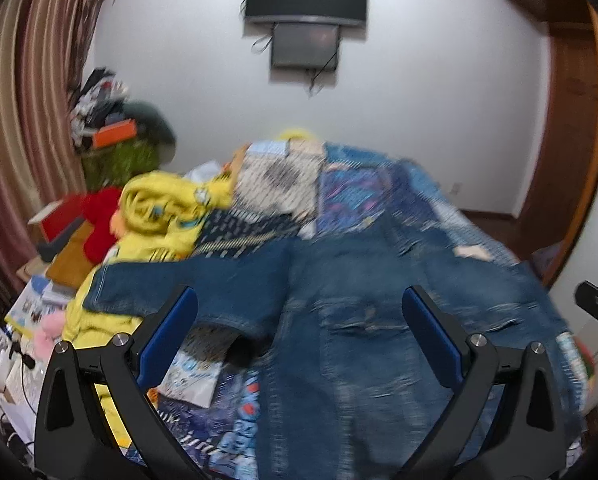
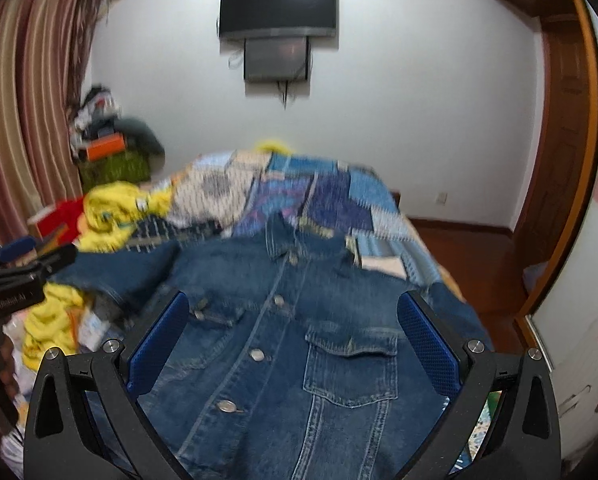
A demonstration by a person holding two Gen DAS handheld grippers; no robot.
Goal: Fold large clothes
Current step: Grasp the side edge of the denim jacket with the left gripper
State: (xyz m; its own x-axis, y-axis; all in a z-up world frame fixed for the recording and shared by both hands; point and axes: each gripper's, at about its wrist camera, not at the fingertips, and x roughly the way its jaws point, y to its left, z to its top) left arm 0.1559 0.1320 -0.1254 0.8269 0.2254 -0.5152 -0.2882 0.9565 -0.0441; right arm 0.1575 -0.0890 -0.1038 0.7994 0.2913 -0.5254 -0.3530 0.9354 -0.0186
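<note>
Left wrist view: the left hand-held gripper gapes wide, empty, above the denim jacket; its sleeve ahead-left overlaps yellow clothes, which could drag along.

Right wrist view: the right hand-held gripper, spread wide, hovers over the jacket front; thick denim may slip a shallow pinch.

Open air above the denim jacket; yellow garment heap crowding its left sleeve.
</note>
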